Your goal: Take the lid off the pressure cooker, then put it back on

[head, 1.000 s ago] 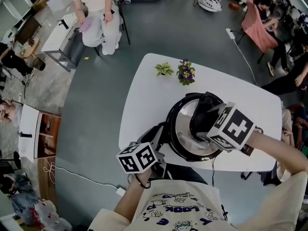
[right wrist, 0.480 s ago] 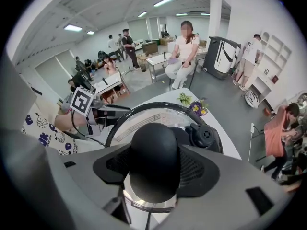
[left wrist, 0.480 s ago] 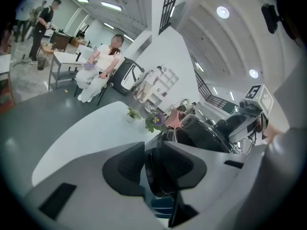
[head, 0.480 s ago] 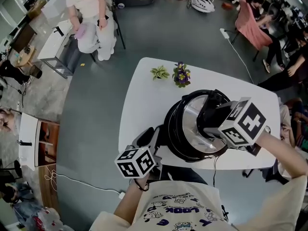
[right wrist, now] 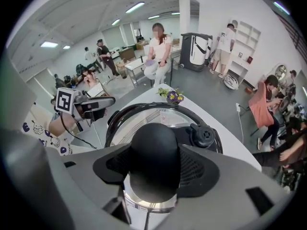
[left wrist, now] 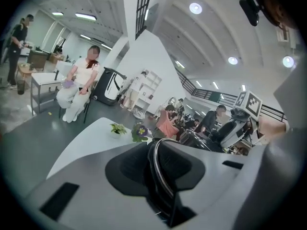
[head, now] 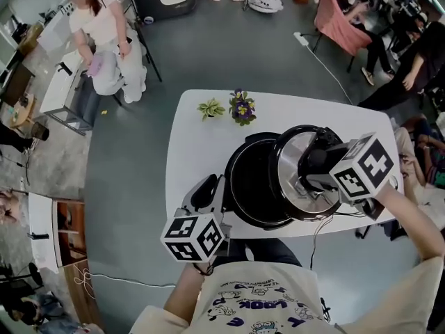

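The lid [head: 287, 167] is off the pressure cooker [head: 254, 185] and hangs above the cooker's right side, its bright metal face and black rim covering part of that edge in the head view. The right gripper [head: 316, 170] points steeply down over it, and its jaws are clamped on the round black knob [right wrist: 154, 152] at the lid's middle, one pad on each side. A small black valve [right wrist: 204, 135] sits on the lid just beside the knob.

The cooker's dark pot stands open on the white counter [head: 198, 148], near the person's edge of it. At the cooker's left side the left gripper [head: 206, 192] reaches in almost level. Its jaws have just been closing, and a black part of the cooker edged with a thin metal arc fills the gap between the pads, so it grips the cooker there.

A cable [head: 314, 236] drops from under the cooker over the counter's near edge. At the counter's far side stand a small green plant [head: 208, 108] and a pot of purple flowers [head: 243, 108], close together and well apart from the cooker.

Around the counter is grey floor. A seated person in white [head: 104, 44] is at the far left, and more people sit at the far right.
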{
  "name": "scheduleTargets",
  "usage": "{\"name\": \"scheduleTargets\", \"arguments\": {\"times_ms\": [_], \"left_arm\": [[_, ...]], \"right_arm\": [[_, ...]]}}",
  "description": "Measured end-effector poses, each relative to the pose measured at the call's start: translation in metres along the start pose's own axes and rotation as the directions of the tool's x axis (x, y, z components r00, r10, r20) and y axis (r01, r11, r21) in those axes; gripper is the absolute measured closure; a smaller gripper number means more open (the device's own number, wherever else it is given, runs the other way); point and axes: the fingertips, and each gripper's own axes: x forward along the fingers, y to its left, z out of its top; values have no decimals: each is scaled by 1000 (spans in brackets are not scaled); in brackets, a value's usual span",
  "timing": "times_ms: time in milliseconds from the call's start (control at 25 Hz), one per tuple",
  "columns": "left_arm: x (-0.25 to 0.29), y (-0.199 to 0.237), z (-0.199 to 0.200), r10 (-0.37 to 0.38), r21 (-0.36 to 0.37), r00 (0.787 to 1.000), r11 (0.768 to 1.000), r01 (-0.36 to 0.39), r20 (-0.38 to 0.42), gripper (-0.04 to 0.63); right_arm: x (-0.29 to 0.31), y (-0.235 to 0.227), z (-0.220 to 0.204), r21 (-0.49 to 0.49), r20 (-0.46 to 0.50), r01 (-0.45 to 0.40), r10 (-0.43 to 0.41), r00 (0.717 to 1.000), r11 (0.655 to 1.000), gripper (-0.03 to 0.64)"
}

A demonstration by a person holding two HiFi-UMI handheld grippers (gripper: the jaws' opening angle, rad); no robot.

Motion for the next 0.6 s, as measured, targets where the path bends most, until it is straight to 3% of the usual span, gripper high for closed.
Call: {"name": "scheduleTargets", "arguments": {"times_ms": [320, 600], "left_arm": [[19, -59, 15, -75, 179, 997, 981, 72, 15, 571], [47, -116, 4, -134, 229, 991, 964, 135, -19, 581]], "right_arm": [[-22, -35, -62, 173, 17, 48, -52, 998, 984, 321], [-40, -68, -123, 273, 9, 68, -74, 997, 960, 321]]}}
